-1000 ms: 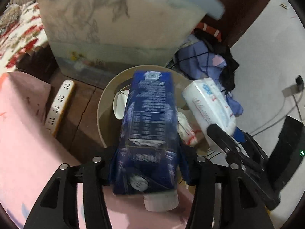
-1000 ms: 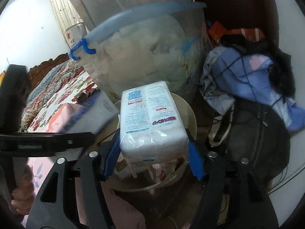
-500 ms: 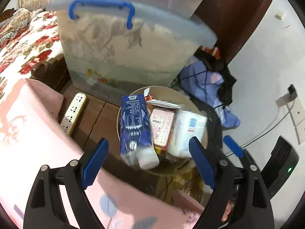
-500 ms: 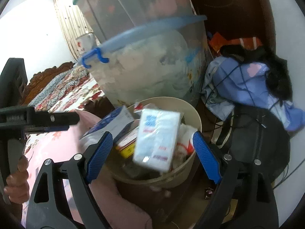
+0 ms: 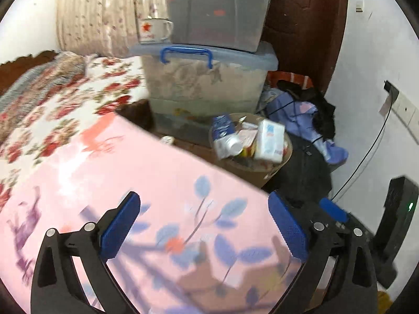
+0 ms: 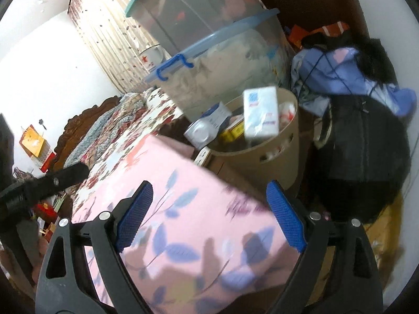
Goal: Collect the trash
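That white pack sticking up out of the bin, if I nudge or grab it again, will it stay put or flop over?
The white pack stands tall on the heaped trash, poking above the bin rim, so a nudge would probably tip it. It looks like a soft wrapped pack: likely light, and it may give under the jaws. Its film wrap could be slightly slippery.

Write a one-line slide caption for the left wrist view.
Left gripper, open and empty over the pink bedding, faces the bin holding the blue carton and tissue pack.

Both wrist views angled down over pink bedding, sharing the trash basket beyond
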The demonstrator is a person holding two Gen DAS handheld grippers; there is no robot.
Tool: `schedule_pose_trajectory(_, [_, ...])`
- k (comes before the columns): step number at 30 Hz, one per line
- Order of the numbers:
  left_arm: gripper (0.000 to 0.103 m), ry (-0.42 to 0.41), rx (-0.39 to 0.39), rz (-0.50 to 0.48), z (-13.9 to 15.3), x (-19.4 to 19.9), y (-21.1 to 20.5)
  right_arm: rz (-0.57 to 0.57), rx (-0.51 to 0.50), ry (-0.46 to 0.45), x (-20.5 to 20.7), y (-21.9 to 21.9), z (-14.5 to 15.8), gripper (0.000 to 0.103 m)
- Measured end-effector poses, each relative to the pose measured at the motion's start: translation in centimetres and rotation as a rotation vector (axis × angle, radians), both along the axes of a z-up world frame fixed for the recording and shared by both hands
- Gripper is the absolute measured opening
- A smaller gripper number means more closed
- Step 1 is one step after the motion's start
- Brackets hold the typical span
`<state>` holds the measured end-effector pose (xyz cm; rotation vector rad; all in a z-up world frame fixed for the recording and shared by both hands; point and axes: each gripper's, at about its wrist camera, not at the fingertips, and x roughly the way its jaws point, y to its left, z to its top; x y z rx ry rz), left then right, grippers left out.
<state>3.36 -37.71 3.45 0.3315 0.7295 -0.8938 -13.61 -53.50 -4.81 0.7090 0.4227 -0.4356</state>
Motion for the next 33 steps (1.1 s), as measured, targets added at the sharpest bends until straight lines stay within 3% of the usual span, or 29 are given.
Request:
schedule_pose_trajectory(13, [0.094,-0.154,0.055,0.149,1.2,-5.0,9.8,0.035,-0.037,0.004,-2.7,7.9,3.4,0.093])
schedule_pose_trajectory(33, [0.094,-0.204,-0.079,0.196,4.6,-7.5,16.0,-0.005,-0.124,0.029,-4.8,15.0,7.0,0.099])
